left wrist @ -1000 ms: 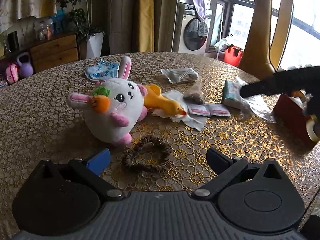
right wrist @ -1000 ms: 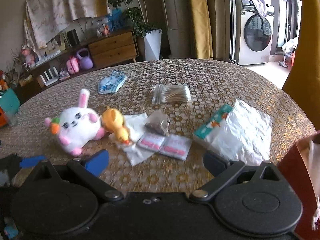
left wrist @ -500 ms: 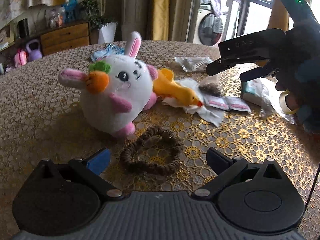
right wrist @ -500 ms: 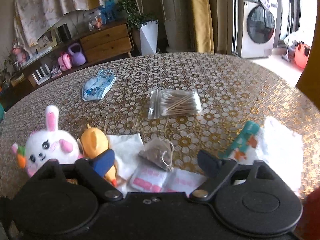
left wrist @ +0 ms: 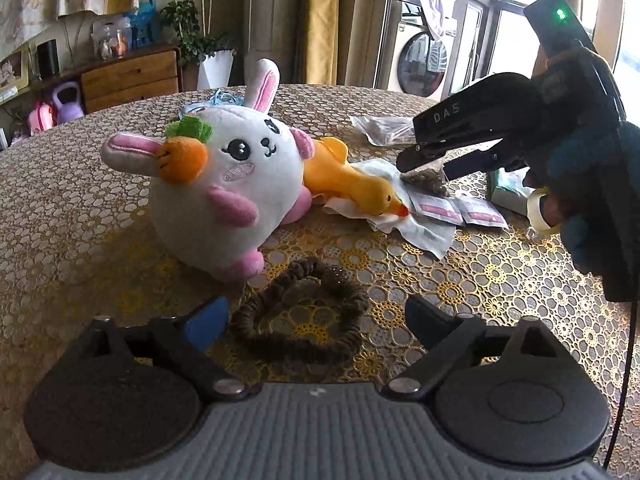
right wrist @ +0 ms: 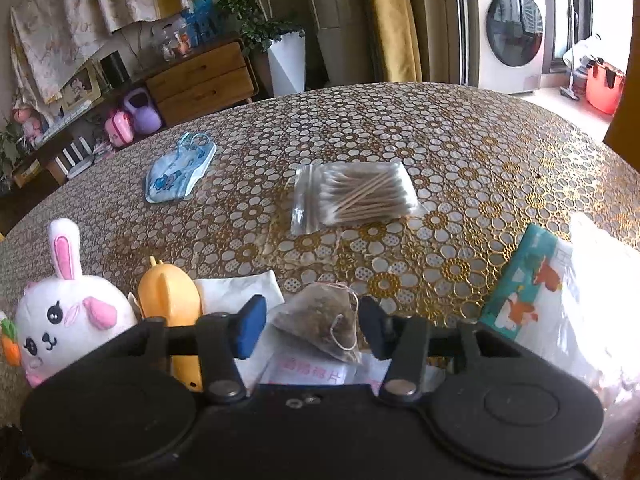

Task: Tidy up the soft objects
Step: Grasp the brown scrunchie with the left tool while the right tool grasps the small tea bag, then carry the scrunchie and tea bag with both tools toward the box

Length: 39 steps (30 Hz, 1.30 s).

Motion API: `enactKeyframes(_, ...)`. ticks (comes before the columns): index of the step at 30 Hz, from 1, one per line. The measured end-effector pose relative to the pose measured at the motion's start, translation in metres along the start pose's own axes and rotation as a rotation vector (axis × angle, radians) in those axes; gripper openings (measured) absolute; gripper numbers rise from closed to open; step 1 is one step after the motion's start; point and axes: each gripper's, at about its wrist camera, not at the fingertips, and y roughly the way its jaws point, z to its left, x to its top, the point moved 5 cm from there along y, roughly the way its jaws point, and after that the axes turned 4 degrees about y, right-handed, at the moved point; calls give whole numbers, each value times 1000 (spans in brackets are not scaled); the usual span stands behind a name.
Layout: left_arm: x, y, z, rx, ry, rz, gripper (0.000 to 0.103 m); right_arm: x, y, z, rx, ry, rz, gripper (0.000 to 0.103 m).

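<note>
- My left hand-held gripper (left wrist: 316,320): jaws wide, straddling brown hair tie (left wrist: 298,316) on bench (left wrist: 80,216).
- My right hand-held gripper (right wrist: 312,326): jaws just closing around tea bag (right wrist: 320,320), not yet pressing.

Tablecloth (left wrist: 80,208): gold lace, white flowers;
Rabbit toy (left wrist: 228,184): white, pink ears, orange carrot;
Duck toy (left wrist: 352,188): yellow, orange beak;
Hair tie (left wrist: 298,316): brown;
Face mask (right wrist: 180,168): blue print
</note>
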Motion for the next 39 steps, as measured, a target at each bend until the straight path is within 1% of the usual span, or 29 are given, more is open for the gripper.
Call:
enactKeyframes(2, 0, 0, 0, 21, 7, -3, 85, -1, 1, -1, -1, -3, 4, 41)
enactKeyframes(4, 0, -2, 1, 51, 18, -5, 70, -2, 1, -1, -8, -7, 2, 37)
enactKeyframes(5, 1, -2, 2, 58, 24, -6, 67, -3, 0, 0, -9, -10, -1, 34)
enactKeyframes(6, 1, -2, 2, 65, 30, -4, 61, -3, 0, 0, -12, -13, -5, 32)
enactKeyframes(7, 1, -3, 2, 68, 35, -4, 54, -3, -1, 0, -18, -15, -10, 31)
enactKeyframes(8, 2, -3, 2, 65, 43, -5, 50, -3, -1, 0, -22, -17, -12, 27)
enactKeyframes(10, 2, -4, 0, 54, 60, -5, 34, -3, -3, 2, -31, -25, -20, 22)
enactKeyframes(12, 3, -5, -4, 45, 74, -4, 28, -2, -6, 3, -37, -35, -30, 15)
enactKeyframes(13, 3, -4, -5, 42, 78, -3, 24, -2, -8, 4, -43, -42, -35, 14)
enactKeyframes(15, 3, -4, -6, 34, 76, 0, 19, -4, -12, 5, -48, -53, -42, 11)
enactKeyframes(18, 4, -4, -6, 36, 79, 5, 18, -6, -21, 5, -55, -59, -54, 8)
enactKeyframes(23, 7, -8, -4, 35, 50, 13, 17, -12, -50, 3, -28, -46, -79, 7)
enactKeyframes(32, 13, -28, -7, 14, 26, 14, 17, -39, -120, 1, 22, -43, -107, 7)
enactKeyframes(36, 15, -44, -13, 4, 33, 3, 17, -49, -155, 0, 38, -36, -132, 7)
enactKeyframes(39, 16, -57, -17, -17, 27, 3, 17, -57, -178, 0, 48, -28, -149, 7)
